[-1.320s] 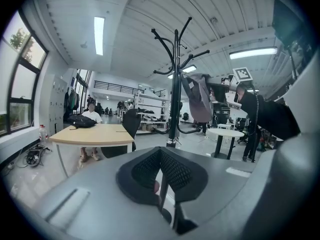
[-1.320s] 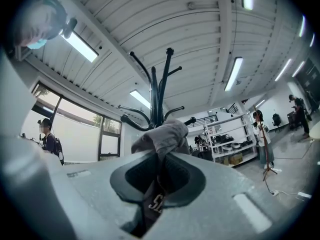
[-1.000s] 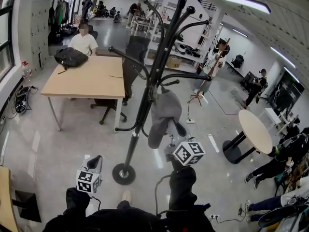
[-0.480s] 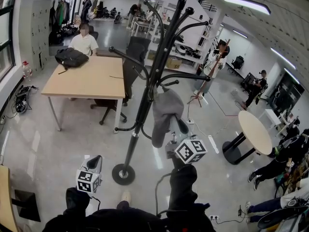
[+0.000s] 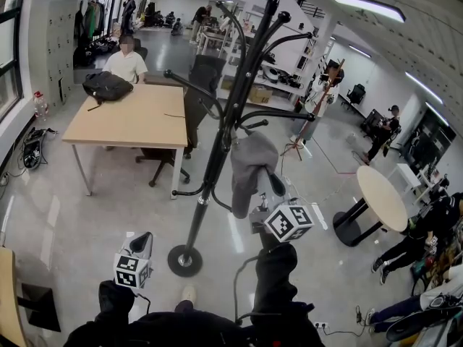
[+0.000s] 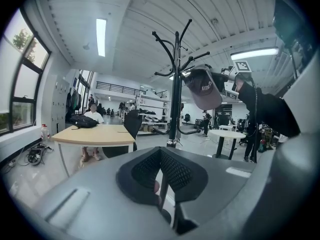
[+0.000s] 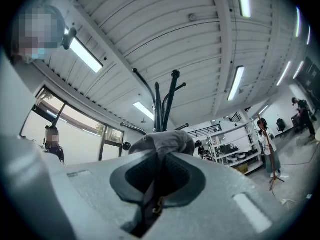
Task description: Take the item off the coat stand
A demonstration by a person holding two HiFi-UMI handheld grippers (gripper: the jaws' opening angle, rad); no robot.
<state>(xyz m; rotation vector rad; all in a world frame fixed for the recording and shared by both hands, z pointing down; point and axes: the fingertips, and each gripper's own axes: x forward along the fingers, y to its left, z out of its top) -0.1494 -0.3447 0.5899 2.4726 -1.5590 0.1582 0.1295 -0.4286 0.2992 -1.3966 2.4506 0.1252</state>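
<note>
At head-view centre, your right hand-held gripper (image 7: 161,158) clenches the grey cap (image 5: 249,166), angled upward to unhook it from the coat stand (image 5: 217,157); your left hand-held gripper (image 6: 161,184) hangs closed and empty.

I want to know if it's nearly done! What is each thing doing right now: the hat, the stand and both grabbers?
Coat stand: upright on the floor.
Grey cap: up beside a hook arm, bottom edge clamped.
Right gripper: shut on it.
Left gripper: shut, holding nothing.
</note>
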